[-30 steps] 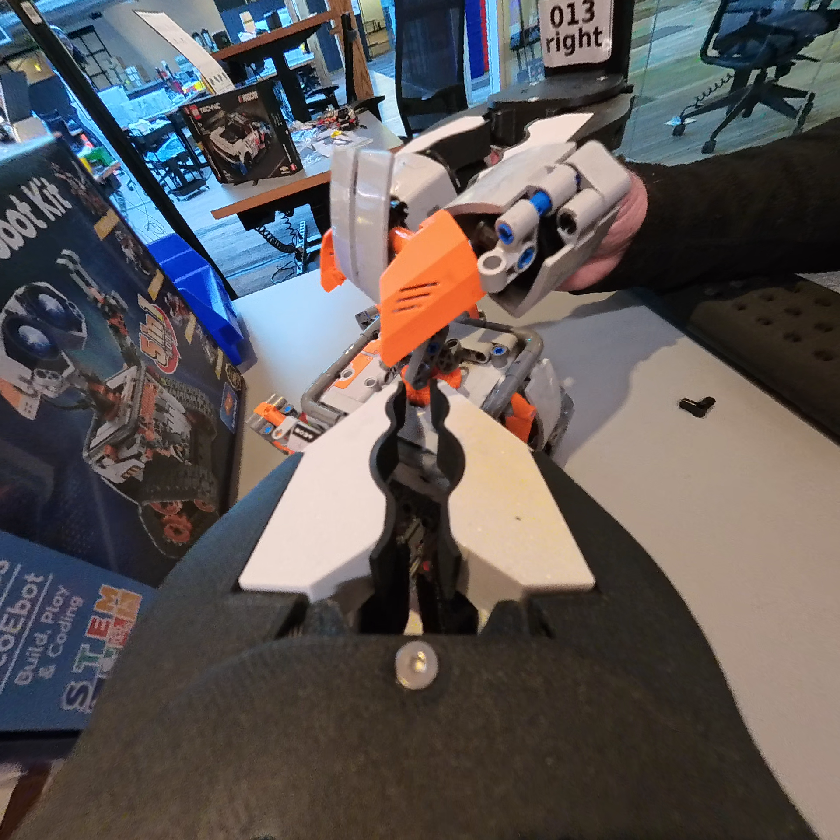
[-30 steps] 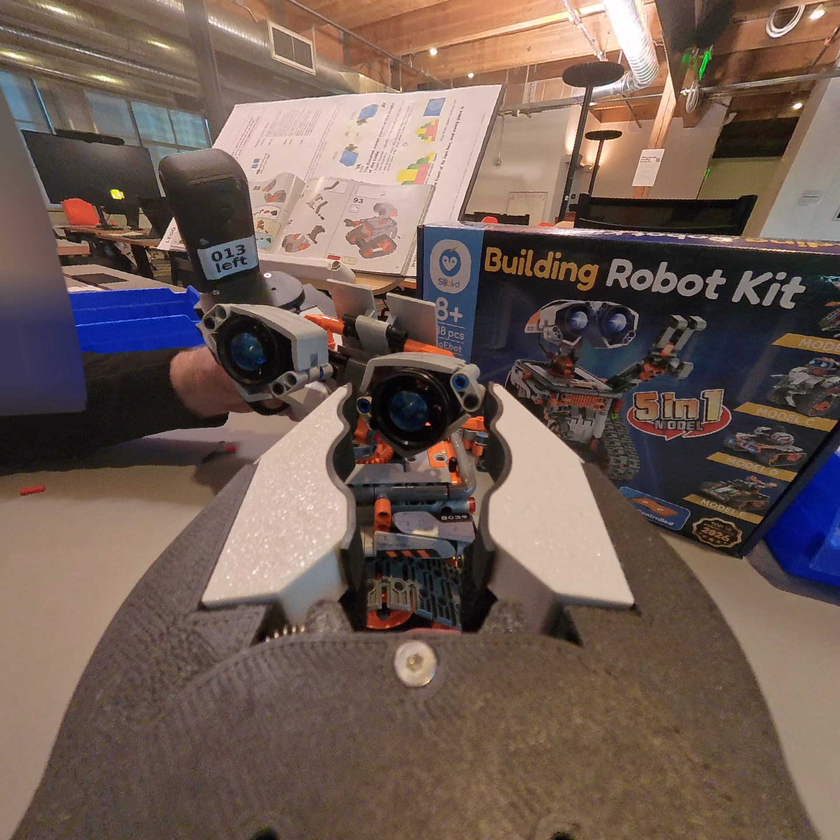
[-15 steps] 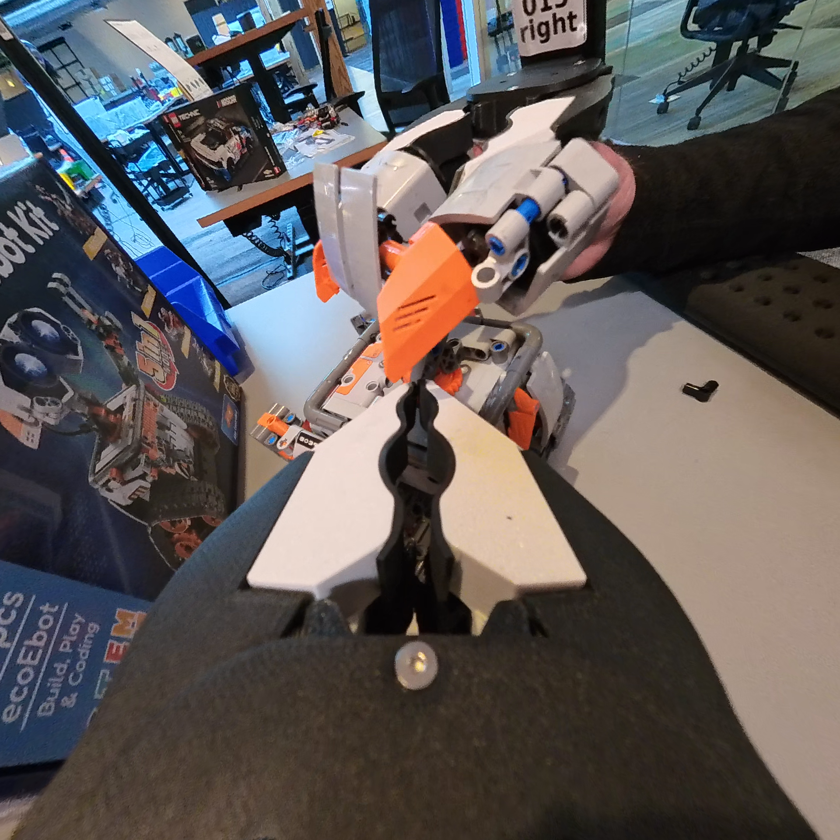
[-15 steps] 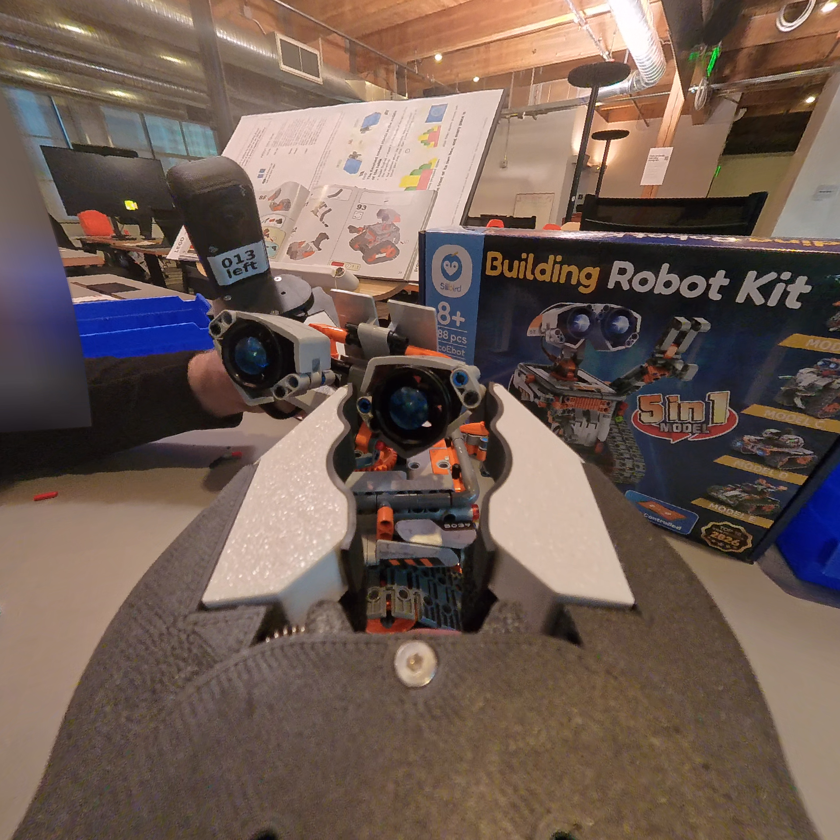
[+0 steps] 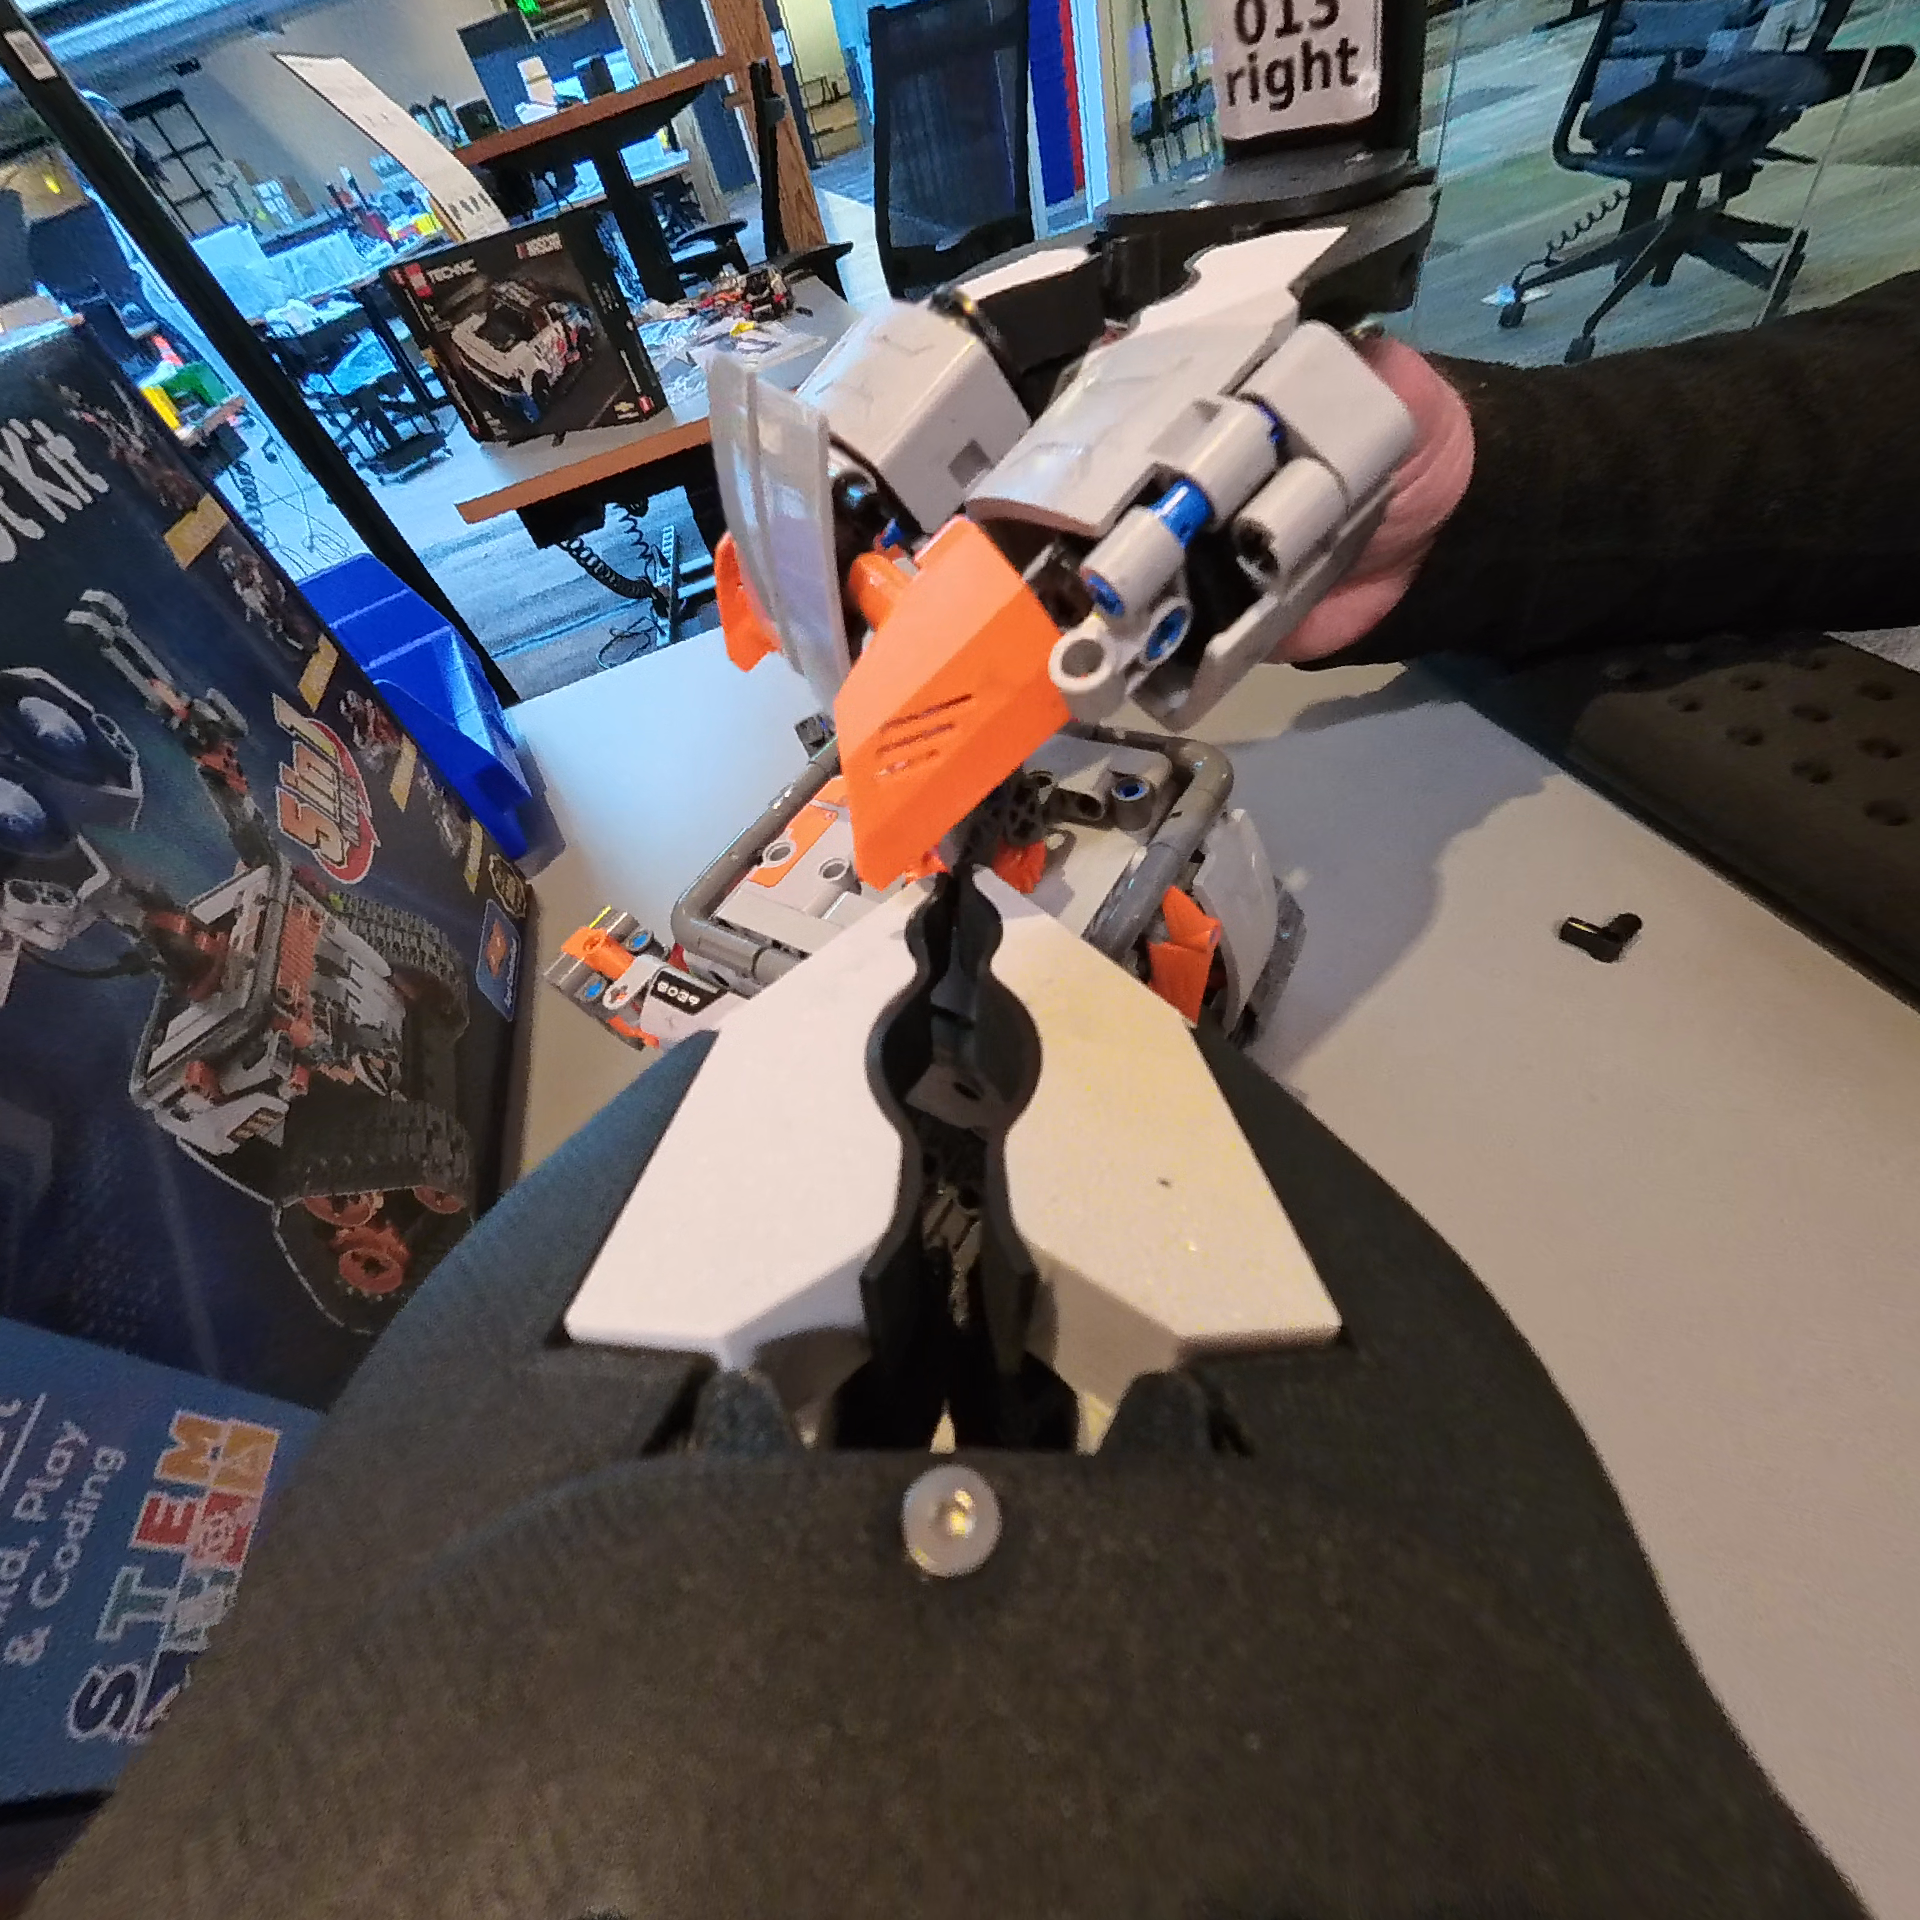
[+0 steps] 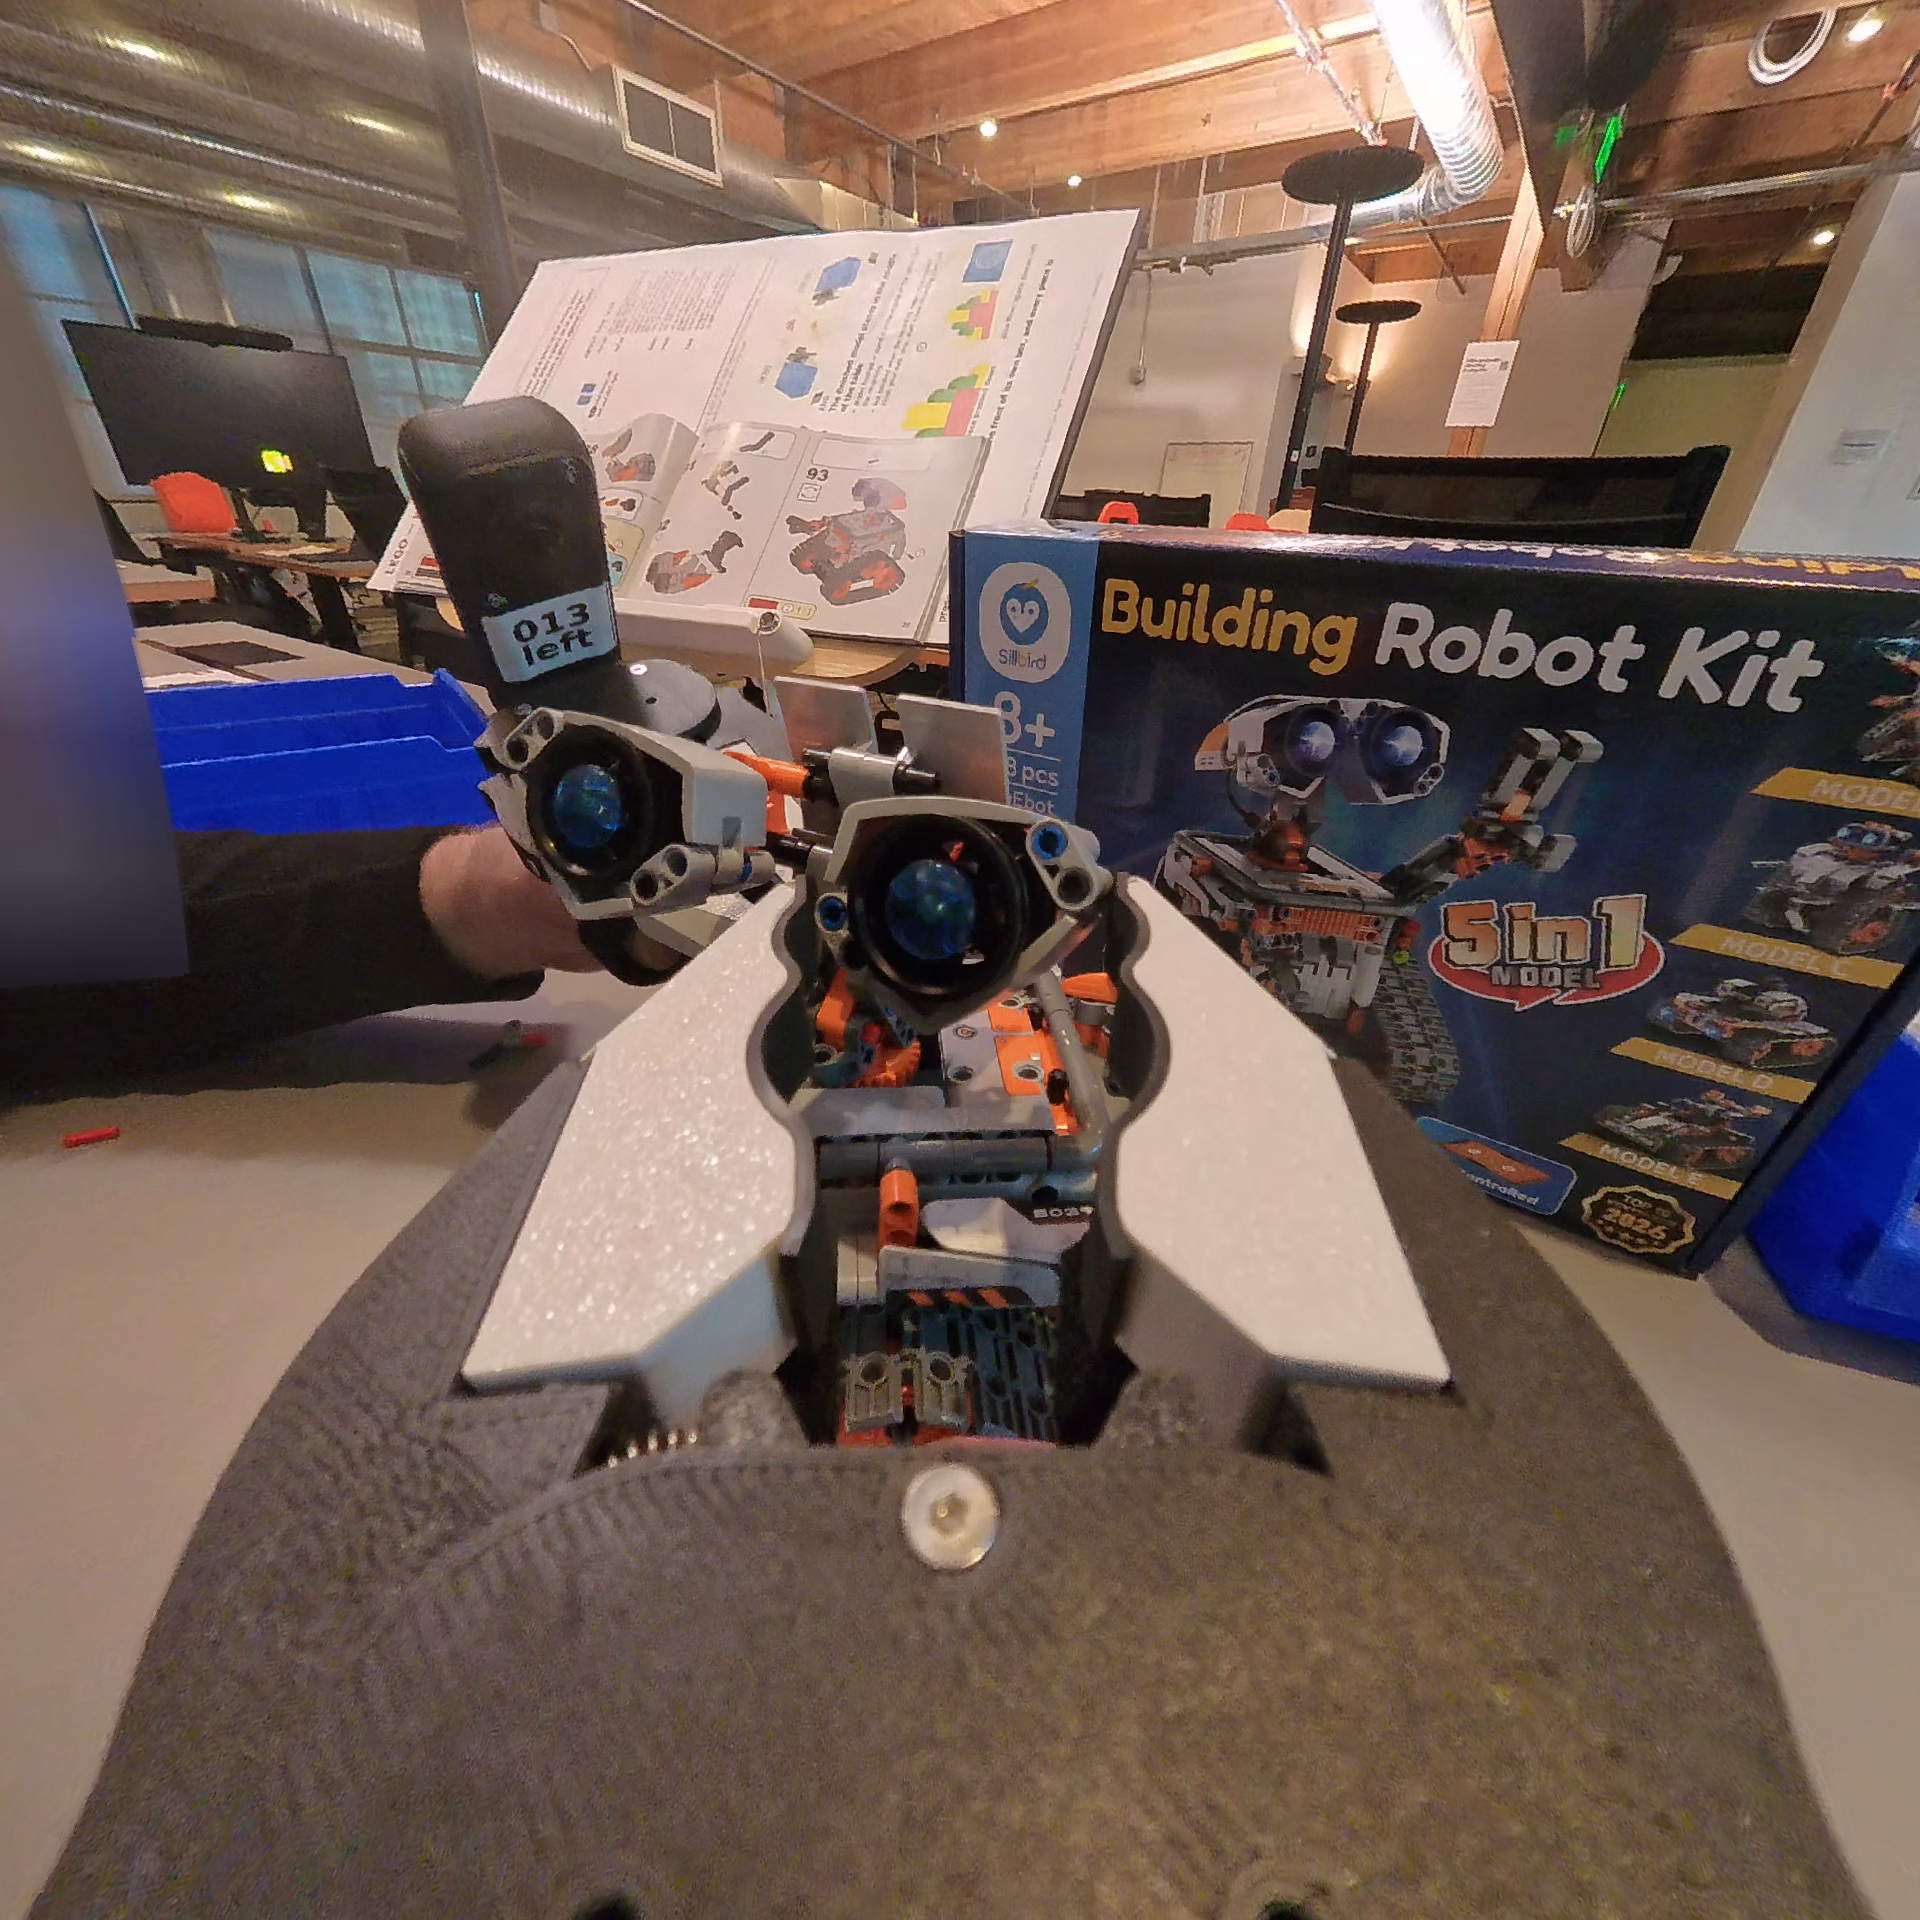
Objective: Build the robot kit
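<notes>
My left gripper (image 5: 951, 935), low centre of its frame, has its white fingers (image 5: 790, 1164) nearly together, clamped on a thin black strut at the neck of the grey-and-orange brick-built toy robot (image 5: 966, 665); I judge that steadies the model from behind. My right gripper (image 6: 951, 997) has its jaws apart around the robot's right blue-lensed eye housing (image 6: 940, 904), the pads just beside it; I cannot tell if they press. The head tilts, the body rests on the pale grey table (image 5: 1558, 1195). Both grippers come in level from opposite sides, each hand gripping behind. Beyond: a small black pin (image 5: 1600, 928) at right, the dark-blue kit box (image 6: 1455, 852), blue plastic bins (image 6: 301, 743) and an open instruction booklet (image 6: 790, 520) at upper centre
</notes>
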Available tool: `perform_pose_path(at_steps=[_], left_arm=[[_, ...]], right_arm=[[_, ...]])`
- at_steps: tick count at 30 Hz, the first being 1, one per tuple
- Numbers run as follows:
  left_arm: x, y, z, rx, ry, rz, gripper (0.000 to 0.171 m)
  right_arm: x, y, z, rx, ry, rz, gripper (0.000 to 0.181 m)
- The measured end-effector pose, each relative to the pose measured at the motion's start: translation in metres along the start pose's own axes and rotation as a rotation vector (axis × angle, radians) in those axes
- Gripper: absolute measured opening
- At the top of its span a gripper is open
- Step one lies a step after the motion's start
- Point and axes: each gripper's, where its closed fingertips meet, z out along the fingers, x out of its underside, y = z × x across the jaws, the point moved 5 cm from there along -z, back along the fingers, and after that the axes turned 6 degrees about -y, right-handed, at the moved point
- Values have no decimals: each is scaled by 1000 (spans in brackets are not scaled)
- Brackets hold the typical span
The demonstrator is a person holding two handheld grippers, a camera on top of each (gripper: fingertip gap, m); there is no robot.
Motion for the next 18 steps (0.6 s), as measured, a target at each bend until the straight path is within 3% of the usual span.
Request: perform_pose_path(at_steps=[6,9,12,18], left_arm=[[1,1,-1,0,-4,-12,2],[-1,2,-3,12,-20,-28,19],[-1,4,-2,15,-18,-48,24],[0,1,5,36,-15,-47,16]], right_arm=[[1,0,-1,7,1,-6,54],[1,0,-1,8,3,-9,54],[1,0,-1,7,1,-7,54],[1,-1,-1,11,-3,0,54]])
